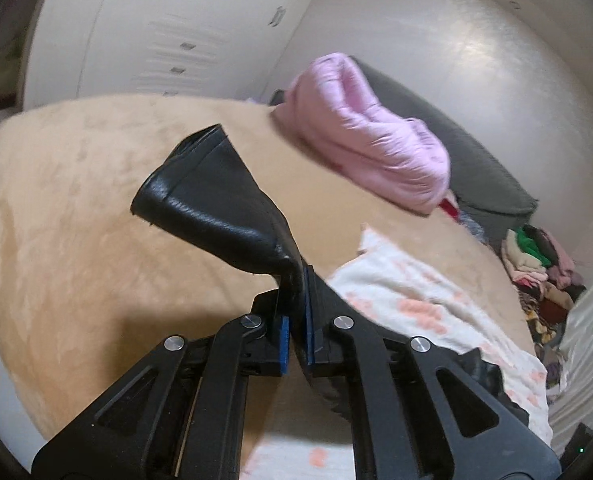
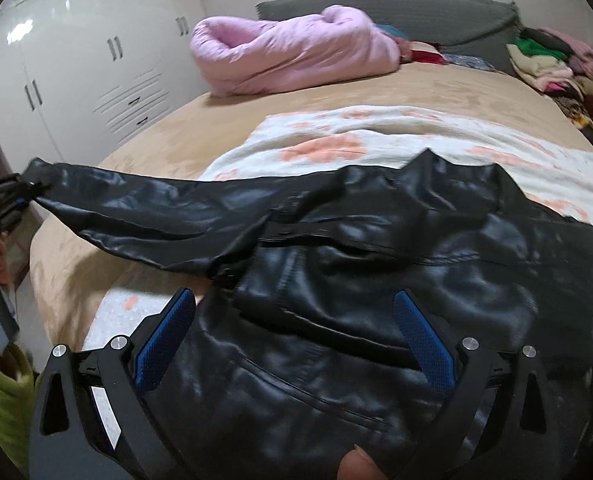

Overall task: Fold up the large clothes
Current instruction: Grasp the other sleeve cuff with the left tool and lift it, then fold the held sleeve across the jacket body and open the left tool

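The black jacket [image 2: 336, 280] looks like grained leather with a soft gloss. The tan bed cover [image 1: 76, 200] is matt, velvety plush; the pink quilt [image 2: 288, 56] is smooth puffy cloth. The white wardrobe [image 2: 76, 60] is glossy. The hand-held gripper pads [image 2: 164, 336] are textured blue rubber on matt black plastic.

- The black jacket [image 2: 376, 280] runs off the right wrist view's bottom edge
- The left gripper [image 2: 14, 200] is cut off by the left edge there
- The clothes pile [image 1: 536, 264] blurs, garments indistinguishable
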The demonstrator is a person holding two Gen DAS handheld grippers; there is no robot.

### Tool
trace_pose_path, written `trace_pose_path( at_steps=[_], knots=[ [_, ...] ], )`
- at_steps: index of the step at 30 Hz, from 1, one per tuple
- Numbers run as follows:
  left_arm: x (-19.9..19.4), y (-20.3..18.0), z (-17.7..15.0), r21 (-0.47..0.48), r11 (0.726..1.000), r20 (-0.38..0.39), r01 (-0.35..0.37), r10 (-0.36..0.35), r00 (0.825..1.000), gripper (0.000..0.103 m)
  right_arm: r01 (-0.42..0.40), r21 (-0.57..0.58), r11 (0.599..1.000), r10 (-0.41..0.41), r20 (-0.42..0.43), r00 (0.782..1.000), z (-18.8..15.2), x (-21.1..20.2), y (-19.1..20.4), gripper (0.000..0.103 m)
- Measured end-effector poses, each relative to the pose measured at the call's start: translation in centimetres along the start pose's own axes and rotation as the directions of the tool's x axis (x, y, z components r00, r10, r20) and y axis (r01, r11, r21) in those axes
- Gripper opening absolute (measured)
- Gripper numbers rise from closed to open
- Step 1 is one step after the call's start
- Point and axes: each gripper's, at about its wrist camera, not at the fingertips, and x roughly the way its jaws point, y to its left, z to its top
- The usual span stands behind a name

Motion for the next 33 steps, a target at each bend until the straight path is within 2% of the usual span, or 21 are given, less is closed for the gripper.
trace_pose_path(
  at_steps=[5, 13, 20, 30, 33],
  knots=[
    [-1.8, -4.6, 0.9, 0.084, 0.995, 0.029, 0.056, -0.058, 0.998, 0.0, 0.006, 0.055, 0.998, -0.008, 0.041, 0.999, 0.0, -2.2, -2.6, 0.099],
    [-4.2, -10.6, 0.1, 0.207, 0.972, 0.053, 0.11, -0.123, 0.991, 0.0, -0.005, 0.109, 0.994, -0.008, 0.124, 0.992, -0.2, -5.8, -5.6, 0.099],
    [-5.0, -15.6, -1.8, 0.296, 0.941, 0.032, 0.166, -0.183, 0.983, 0.0, -0.009, 0.191, 0.982, -0.021, 0.154, 0.988, -1.2, -7.8, -9.2, 0.099],
    [-4.6, -20.1, -4.9, 0.377, 0.899, -0.033, 0.223, -0.228, 0.973, 0.0, 0.026, 0.302, 0.953, -0.081, 0.171, 0.982, -3.3, -10.1, -14.3, 0.099],
    [-4.6, -21.7, -6.1, 0.412, 0.879, -0.052, 0.241, -0.242, 0.969, 0.0, 0.038, 0.327, 0.944, -0.1, 0.174, 0.98, -3.7, -10.6, -15.7, 0.099]
  ],
)
